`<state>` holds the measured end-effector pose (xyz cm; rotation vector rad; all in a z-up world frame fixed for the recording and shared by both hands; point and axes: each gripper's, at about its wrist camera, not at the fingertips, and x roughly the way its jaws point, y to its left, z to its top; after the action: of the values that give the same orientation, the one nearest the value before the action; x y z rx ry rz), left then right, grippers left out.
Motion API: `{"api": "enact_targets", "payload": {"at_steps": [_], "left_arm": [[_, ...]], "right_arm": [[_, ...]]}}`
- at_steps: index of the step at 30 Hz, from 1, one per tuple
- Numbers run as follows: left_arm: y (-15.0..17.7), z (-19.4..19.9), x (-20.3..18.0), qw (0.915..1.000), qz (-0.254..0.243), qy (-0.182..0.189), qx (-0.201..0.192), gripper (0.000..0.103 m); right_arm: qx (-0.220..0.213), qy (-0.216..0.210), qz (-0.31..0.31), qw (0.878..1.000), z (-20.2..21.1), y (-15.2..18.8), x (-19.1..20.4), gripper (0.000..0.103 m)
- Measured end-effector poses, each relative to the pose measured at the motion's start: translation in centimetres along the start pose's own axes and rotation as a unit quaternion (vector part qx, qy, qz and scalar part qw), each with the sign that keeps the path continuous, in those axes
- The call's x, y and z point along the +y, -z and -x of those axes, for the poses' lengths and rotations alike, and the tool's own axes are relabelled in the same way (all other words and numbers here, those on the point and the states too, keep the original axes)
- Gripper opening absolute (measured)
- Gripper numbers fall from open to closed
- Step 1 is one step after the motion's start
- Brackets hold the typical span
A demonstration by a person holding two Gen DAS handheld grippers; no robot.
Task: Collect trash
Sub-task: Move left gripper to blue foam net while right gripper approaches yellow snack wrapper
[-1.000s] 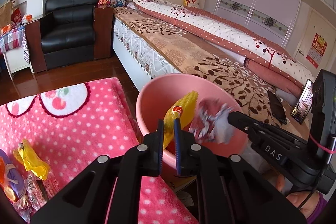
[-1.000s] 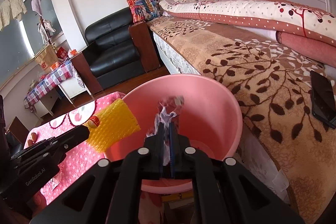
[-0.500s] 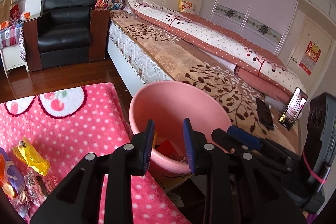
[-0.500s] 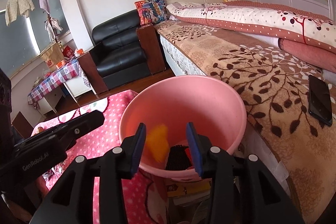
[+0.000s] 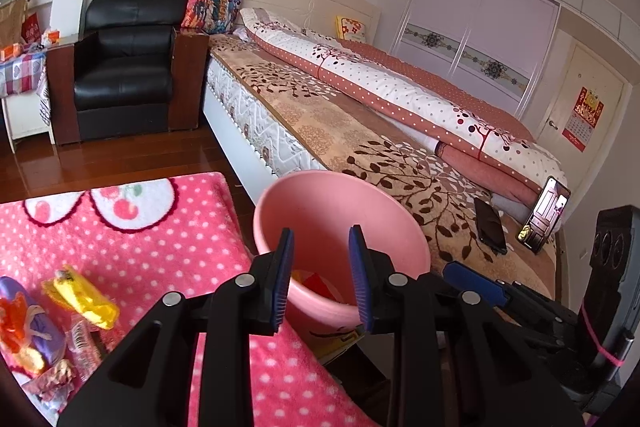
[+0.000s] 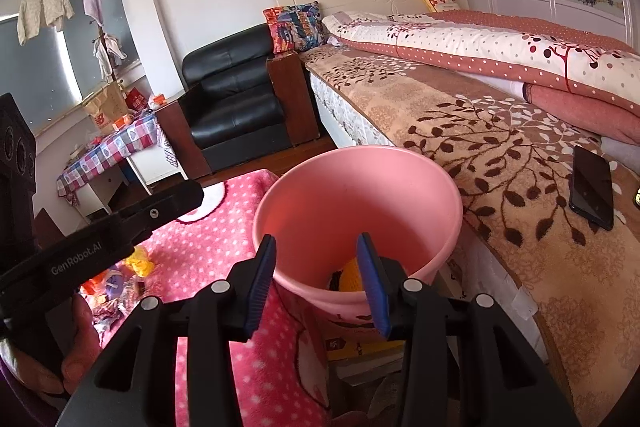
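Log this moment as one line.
left tongs: open, empty | right tongs: open, empty | round pink plastic bin: trash inside | yellow crumpled wrapper: on pink dotted blanket

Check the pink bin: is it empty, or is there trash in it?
Not empty. The pink bin stands upright, with yellow and dark wrappers at its bottom; the left wrist view shows red and yellow pieces inside.

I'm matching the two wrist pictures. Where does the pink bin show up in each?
Left wrist: pink bin at lower centre, behind the open left gripper.
Right wrist: the bin at centre, behind the open right gripper.
Shared landmark: black armchair.
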<state>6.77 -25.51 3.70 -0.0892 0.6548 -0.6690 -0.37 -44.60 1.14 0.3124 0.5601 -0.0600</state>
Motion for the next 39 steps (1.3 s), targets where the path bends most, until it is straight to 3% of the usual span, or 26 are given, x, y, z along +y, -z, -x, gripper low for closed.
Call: {"api": "enact_targets", "payload": {"at_steps": [6, 18, 28, 39], "left_arm": [[1.3, 3.7, 0.8, 0.9995, -0.01, -0.026, -0.015, 0.028], [5.0, 10.6, 4.6, 0.9952, 0.021, -0.089, -0.033, 0.028], [8.2, 14.0, 7.8, 0.9918, 0.017, -0.12, -0.04, 0.028], [8.1, 15.4, 11.7, 0.9861, 0.029, -0.153, -0.059, 0.028]], "right_arm": [[-0.005, -0.035, 0.024, 0.999, 1.5, 0.9, 3.7, 0.042], [0.019, -0.089, 0.043, 0.995, 3.0, 5.3, 10.0, 0.042], [0.048, -0.111, 0.064, 0.991, 1.9, 9.0, 13.8, 0.042], [0.06, -0.118, 0.076, 0.988, 0.6, 9.5, 15.1, 0.042]]}}
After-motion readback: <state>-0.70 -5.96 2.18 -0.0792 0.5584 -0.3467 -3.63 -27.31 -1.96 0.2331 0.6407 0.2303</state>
